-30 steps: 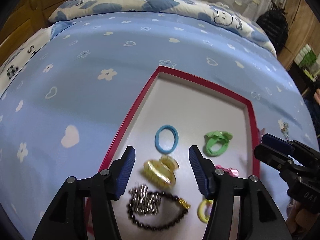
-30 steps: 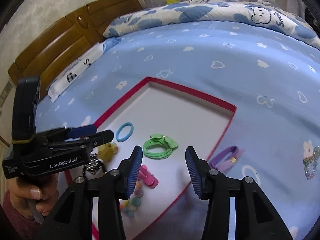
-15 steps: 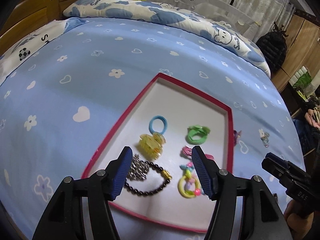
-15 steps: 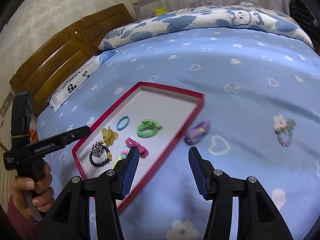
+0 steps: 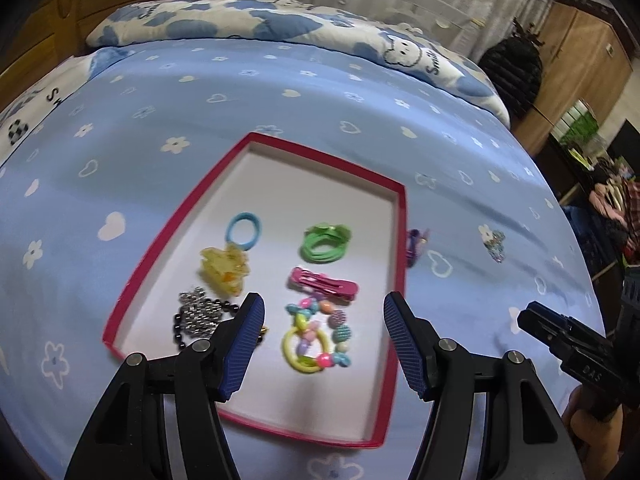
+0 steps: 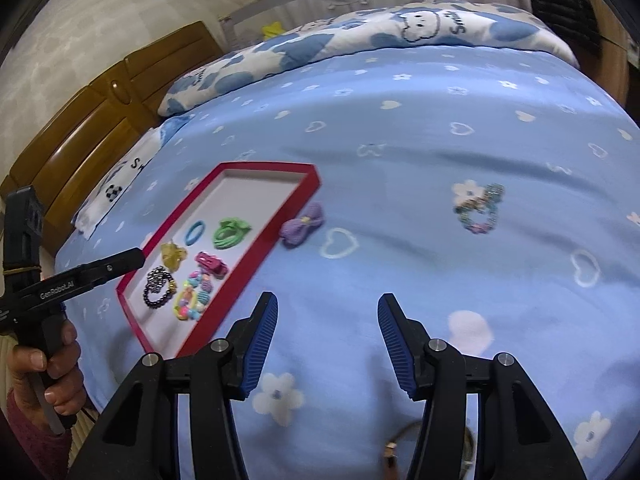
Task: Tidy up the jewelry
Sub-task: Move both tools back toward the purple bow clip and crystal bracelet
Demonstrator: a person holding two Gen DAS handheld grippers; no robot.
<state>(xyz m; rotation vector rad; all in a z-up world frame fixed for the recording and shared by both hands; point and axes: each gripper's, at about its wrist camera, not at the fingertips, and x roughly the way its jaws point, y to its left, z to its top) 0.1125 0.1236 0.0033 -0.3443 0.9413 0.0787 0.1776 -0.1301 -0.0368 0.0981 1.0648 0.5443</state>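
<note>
A red-rimmed white tray lies on the blue bed sheet. It holds a blue hair tie, a yellow claw clip, a green hair tie, a pink clip, a dark bead bracelet and a colourful bead ring. A purple bow lies just right of the tray. A beaded bracelet lies further right. My left gripper is open and empty above the tray's near end. My right gripper is open and empty over bare sheet.
A patterned quilt lies rolled along the far side of the bed. A wooden headboard stands at the left. A thin chain piece lies on the sheet under my right gripper. A wardrobe stands at the right.
Both grippers have pulled back and up from the tray. The right gripper has swung right, over the open sheet. The tray's contents lie as before.
</note>
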